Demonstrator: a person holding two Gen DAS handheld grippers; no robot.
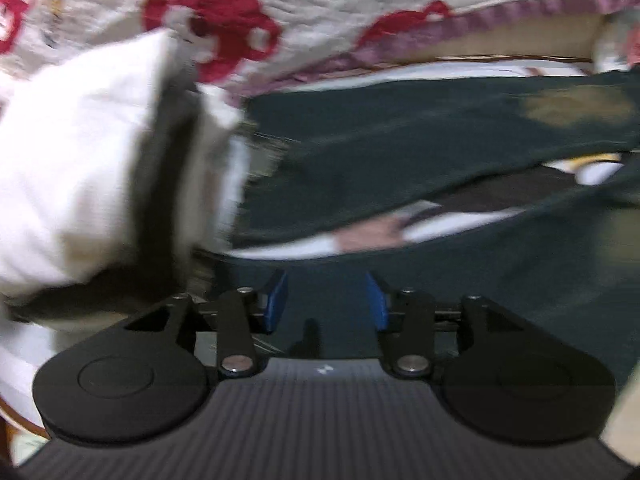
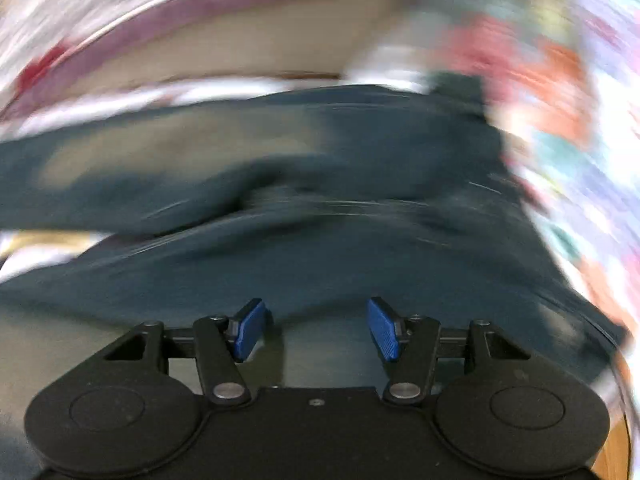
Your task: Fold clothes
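Note:
A dark teal garment point(image 1: 400, 152) lies spread and creased across the surface, with a tan print point(image 1: 576, 108) at its right. It also fills the right wrist view point(image 2: 320, 248), blurred by motion. My left gripper point(image 1: 326, 300) is open and empty, its blue pads just above the garment's near part. My right gripper point(image 2: 316, 330) is open and empty, low over the garment. A folded white cloth with a dark band point(image 1: 92, 176) lies to the left of the teal garment.
A white quilt with red figures and a purple border point(image 1: 224, 12) lies behind the garments. A bright flowered fabric point(image 2: 568, 128) runs along the right side of the right wrist view. Patterned bedding point(image 1: 400, 232) shows under the garment.

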